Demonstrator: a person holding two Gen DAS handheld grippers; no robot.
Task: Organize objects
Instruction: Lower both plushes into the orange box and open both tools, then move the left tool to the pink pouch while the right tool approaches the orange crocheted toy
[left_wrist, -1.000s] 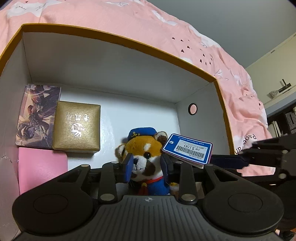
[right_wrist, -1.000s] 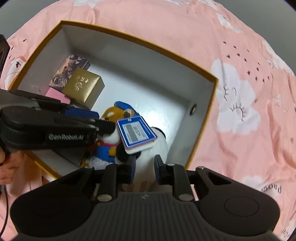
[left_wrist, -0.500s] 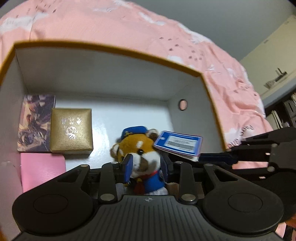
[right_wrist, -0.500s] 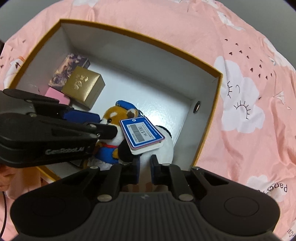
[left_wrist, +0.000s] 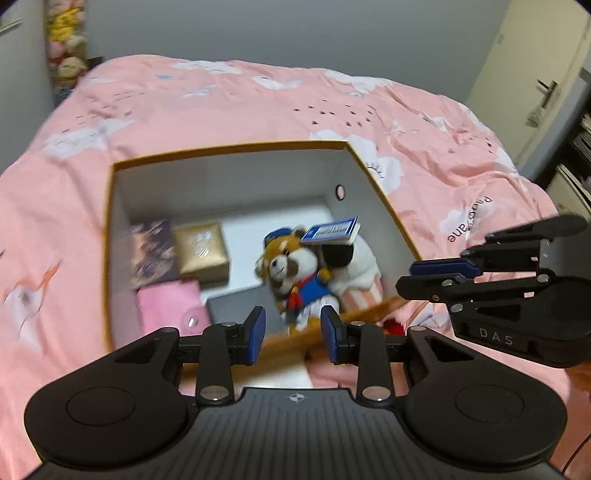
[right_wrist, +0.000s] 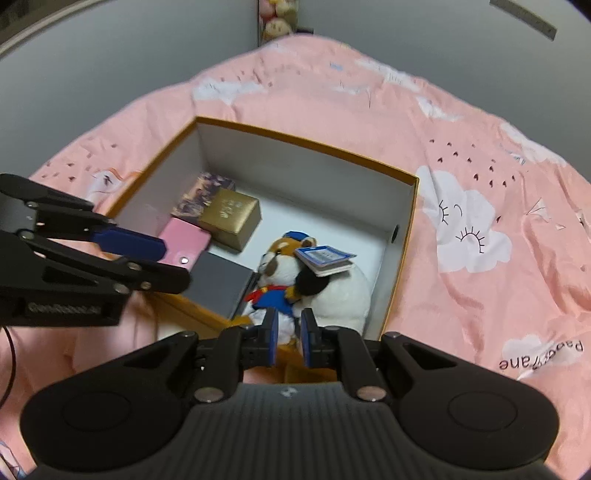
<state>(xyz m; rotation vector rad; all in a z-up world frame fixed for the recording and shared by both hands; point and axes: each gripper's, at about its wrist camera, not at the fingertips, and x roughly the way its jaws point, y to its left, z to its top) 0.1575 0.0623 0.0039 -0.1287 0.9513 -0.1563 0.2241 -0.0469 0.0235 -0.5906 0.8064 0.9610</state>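
Plush red panda (left_wrist: 291, 267) with its blue price tag (left_wrist: 330, 232) lies inside the yellow-rimmed box (left_wrist: 376, 184) propped against a white plush (right_wrist: 343, 291), so both claws hang above it: left gripper (left_wrist: 293, 329) released and empty, right gripper (right_wrist: 289, 338) nearly clenched on nothing

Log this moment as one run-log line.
left gripper: open, empty, above box | right gripper: shut, empty | red panda plush: in box, blue tag on top | gold box: in box

A soft cloth quilt (right_wrist: 480, 155) is seen under the matt card box (right_wrist: 295, 162); beyond the fingers, a fuzzy plush (right_wrist: 284, 269) and a glossy gold case (right_wrist: 231, 216) are seen.
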